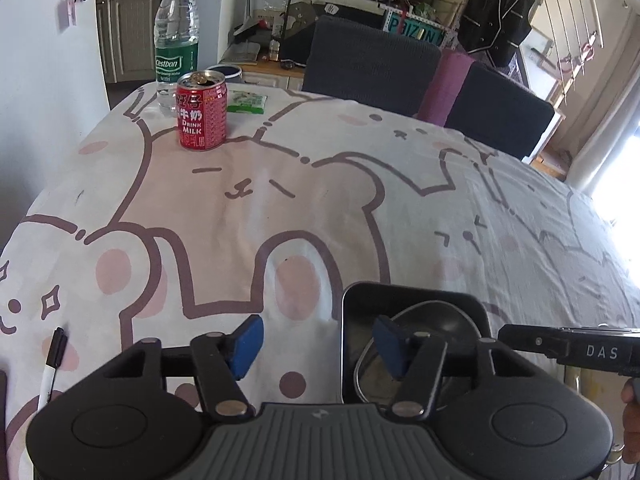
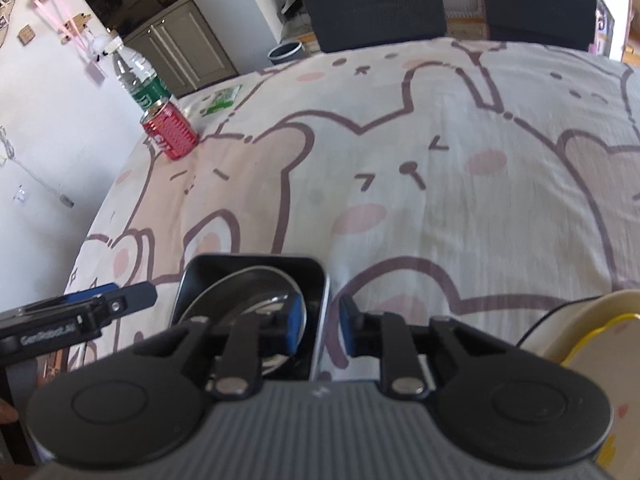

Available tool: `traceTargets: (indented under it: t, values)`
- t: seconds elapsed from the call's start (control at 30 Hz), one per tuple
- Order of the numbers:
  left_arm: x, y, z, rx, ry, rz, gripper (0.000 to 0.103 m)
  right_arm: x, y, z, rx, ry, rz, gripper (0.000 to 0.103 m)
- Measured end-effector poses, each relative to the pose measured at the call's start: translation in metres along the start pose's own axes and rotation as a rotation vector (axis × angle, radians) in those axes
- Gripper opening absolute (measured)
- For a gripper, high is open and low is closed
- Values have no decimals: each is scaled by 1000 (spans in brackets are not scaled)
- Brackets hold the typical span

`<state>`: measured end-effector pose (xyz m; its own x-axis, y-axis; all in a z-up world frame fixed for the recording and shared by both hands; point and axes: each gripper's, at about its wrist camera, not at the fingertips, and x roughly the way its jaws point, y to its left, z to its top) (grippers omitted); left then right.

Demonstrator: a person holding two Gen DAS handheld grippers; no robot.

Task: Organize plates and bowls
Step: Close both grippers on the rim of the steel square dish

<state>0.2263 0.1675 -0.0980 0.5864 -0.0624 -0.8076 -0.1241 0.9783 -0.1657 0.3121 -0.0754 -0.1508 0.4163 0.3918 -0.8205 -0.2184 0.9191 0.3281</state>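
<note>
Right wrist view: we have the right tongs (image 2: 320,326) straddling the black square tray's (image 2: 325,280) right wall, lower centre, not visibly clamped, left tongs (image 1: 320,346) released over its left wall (image 1: 343,340); one-sided lift may spill the steel bowl (image 2: 248,288).

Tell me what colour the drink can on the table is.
Red with white lettering; the can shows best in the left wrist view.
</note>
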Motion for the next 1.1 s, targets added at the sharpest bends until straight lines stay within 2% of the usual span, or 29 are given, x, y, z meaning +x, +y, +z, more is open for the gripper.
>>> traceTargets:
  t: [0.17, 0.37, 0.7, 0.93, 1.1]
  values:
    - [8, -4, 1, 32, 21, 5, 55, 11, 6, -5, -23, 51, -26, 18]
    - [18, -15, 4, 77, 47, 12, 50, 14, 7, -8, -33, 90, -49, 16]
    - [31, -21, 2, 138, 107, 57, 28, 16, 3, -8, -11, 103, -26, 14]
    - [31, -18, -2, 144, 127, 43, 28, 19, 2, -8, 20, 86, -1, 6]
    - [33, -16, -4, 134, 146, 26, 25, 18, 6, -9, 0, 83, -18, 5]
